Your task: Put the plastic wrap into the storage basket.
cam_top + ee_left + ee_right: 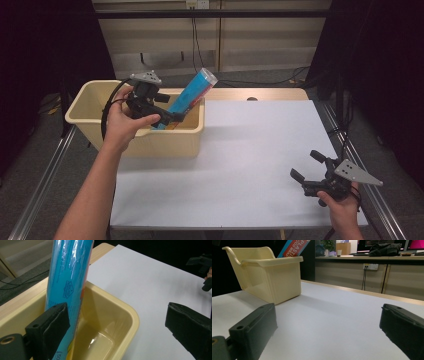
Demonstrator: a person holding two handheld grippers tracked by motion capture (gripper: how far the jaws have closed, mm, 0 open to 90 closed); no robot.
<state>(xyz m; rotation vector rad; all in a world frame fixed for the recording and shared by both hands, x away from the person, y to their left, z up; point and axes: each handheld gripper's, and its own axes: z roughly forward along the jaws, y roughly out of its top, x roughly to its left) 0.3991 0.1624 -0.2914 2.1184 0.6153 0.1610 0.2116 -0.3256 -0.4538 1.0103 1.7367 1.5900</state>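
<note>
Left gripper view: blue roll [67, 282] touches hand-held gripper [117, 327] pad.

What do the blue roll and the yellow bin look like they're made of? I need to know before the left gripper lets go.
Blue roll: likely a carton wrapped in thin glossy film; wrinkled highlights run down its side, and the right gripper view shows "plastic food wrap" lettering.

Yellow bin: looks like moulded hard plastic with a smooth semi-gloss finish, a rounded one-piece rim and a shiny reflection on its floor.
</note>
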